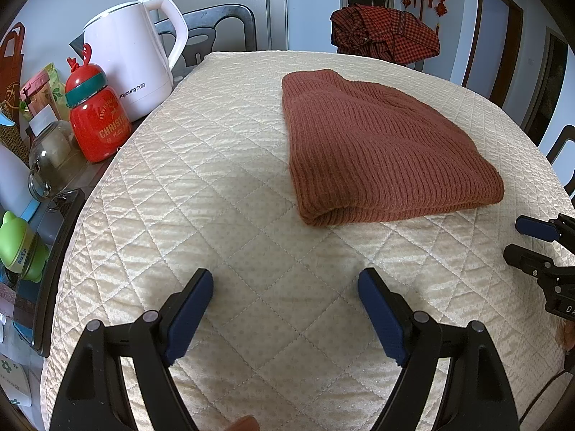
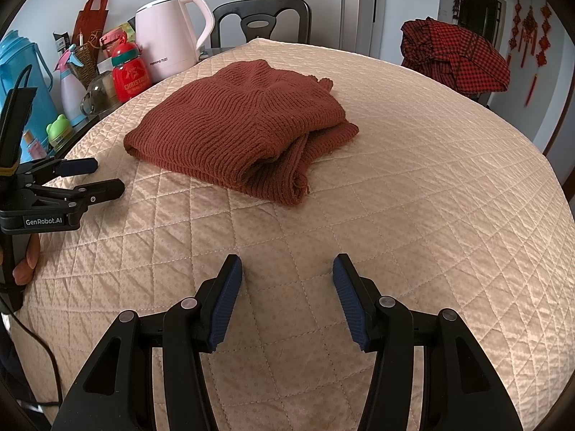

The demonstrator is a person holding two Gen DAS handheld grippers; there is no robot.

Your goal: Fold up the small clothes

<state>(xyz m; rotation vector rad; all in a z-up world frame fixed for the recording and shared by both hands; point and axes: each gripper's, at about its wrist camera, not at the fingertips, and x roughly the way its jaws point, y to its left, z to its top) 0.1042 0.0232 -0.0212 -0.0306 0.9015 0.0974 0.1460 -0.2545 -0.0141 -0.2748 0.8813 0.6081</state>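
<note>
**Folded knit garment on the quilted surface, both grippers empty**

A rust-brown ribbed knit garment (image 1: 388, 147) is seen lying folded into a thick, roughly rectangular bundle on the cream quilted cover (image 1: 222, 194) of the surface; from the right wrist view the layered ends of the fold are shown at the bundle's near right corner, somewhat loose and uneven; the garment is placed toward the far middle of the surface, well apart from both grippers.

The left gripper (image 1: 285, 283) is held low over the near part of the cover with its black jaws spread wide; nothing is held between its dark blue ribbed pads (image 1: 381, 319); only bare quilting is seen in the gap. The right gripper (image 2: 287, 273) is likewise held over the near edge, its jaws parted less widely and also empty; its blue pads (image 2: 224, 309) are clear of the garment.

At the left of the surface a pale pink electric kettle (image 1: 133, 57) is stood beside a red Christmas-printed bottle with a green band (image 1: 97, 115); a green frog-shaped container (image 1: 21, 244) is seen nearer the edge. A red and black checked cloth (image 1: 384, 36) is draped over something at the far side; a dark chair back (image 2: 260, 19) is visible behind the surface.
</note>
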